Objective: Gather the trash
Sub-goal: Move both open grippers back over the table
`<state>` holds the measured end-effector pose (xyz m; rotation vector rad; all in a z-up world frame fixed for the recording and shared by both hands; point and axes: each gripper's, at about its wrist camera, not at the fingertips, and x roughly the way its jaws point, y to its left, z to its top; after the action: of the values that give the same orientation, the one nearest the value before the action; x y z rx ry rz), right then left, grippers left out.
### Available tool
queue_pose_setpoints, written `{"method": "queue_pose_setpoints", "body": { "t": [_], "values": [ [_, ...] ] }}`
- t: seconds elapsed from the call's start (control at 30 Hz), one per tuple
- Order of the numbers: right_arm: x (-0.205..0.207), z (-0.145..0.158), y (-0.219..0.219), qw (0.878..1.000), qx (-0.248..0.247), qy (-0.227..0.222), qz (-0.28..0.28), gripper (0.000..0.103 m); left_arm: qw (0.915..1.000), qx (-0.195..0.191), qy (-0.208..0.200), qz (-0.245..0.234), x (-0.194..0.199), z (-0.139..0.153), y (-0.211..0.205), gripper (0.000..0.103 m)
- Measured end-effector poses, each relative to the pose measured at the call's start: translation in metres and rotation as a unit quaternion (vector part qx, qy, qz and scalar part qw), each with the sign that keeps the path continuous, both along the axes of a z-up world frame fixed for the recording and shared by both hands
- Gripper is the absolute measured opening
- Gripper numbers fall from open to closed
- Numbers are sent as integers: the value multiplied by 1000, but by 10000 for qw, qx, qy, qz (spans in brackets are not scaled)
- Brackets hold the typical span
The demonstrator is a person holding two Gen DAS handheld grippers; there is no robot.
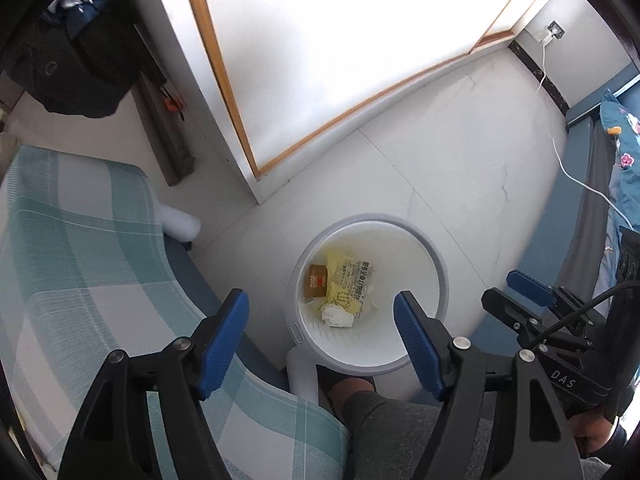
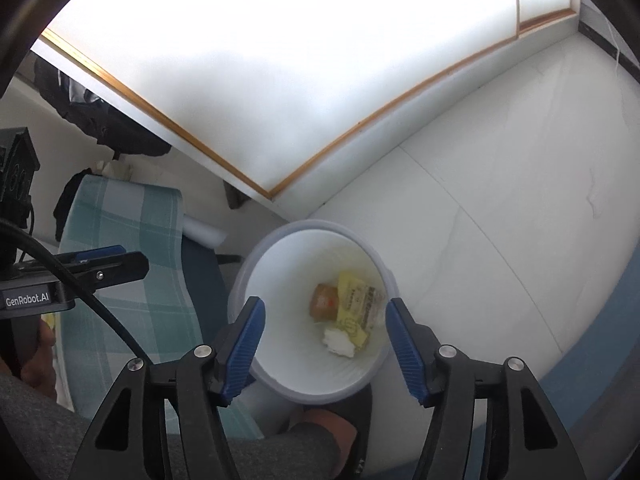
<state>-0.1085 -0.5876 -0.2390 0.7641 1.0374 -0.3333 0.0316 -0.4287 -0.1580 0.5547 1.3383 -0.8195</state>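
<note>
A white round trash bin (image 1: pixel 436 272) (image 2: pixel 280 272) stands on the pale floor. At its bottom lie a brown packet (image 1: pixel 317 285) (image 2: pixel 322 301), a yellow printed wrapper (image 1: pixel 345 280) (image 2: pixel 354 312) and a crumpled white tissue (image 1: pixel 338 315) (image 2: pixel 338 342). My left gripper (image 1: pixel 322 316) hangs above the bin, open, with nothing between its blue pads. My right gripper (image 2: pixel 325 322) also hovers over the bin mouth, open and holding nothing. In the left wrist view the right gripper (image 1: pixel 516 292) shows at the right edge.
A chair with a green-checked cover (image 1: pixel 80 264) (image 2: pixel 132 240) stands left of the bin. A person's foot and grey trouser leg (image 1: pixel 384 420) are just below the bin. A bed with floral bedding (image 1: pixel 620 152) and a white cable (image 1: pixel 560 152) lie at right. A white wall panel with wooden trim (image 1: pixel 320 60) rises behind.
</note>
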Motion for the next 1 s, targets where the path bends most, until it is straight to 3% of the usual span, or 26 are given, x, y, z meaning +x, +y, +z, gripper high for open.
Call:
{"method": "queue_pose_setpoints", "body": {
  "t": [0.17,0.37,0.67,0.8,1.0],
  "values": [
    [-7,38,-3,9992,-250,-290,-124,67,9966,-373,-690,243,-2,42,18,79],
    [-4,93,10,9948,-763,-667,-25,71,9890,-777,-1107,599,4,79,42,80],
    [4,176,39,9806,-1511,-1245,39,78,9669,-1289,-1718,1378,16,133,117,80],
    [7,213,65,9685,-1921,-1575,171,87,9553,-1444,-1945,1695,18,153,151,80],
    [14,259,112,9494,-2297,-2097,430,91,9339,-1698,-2210,2238,21,176,209,80]
  ]
}}
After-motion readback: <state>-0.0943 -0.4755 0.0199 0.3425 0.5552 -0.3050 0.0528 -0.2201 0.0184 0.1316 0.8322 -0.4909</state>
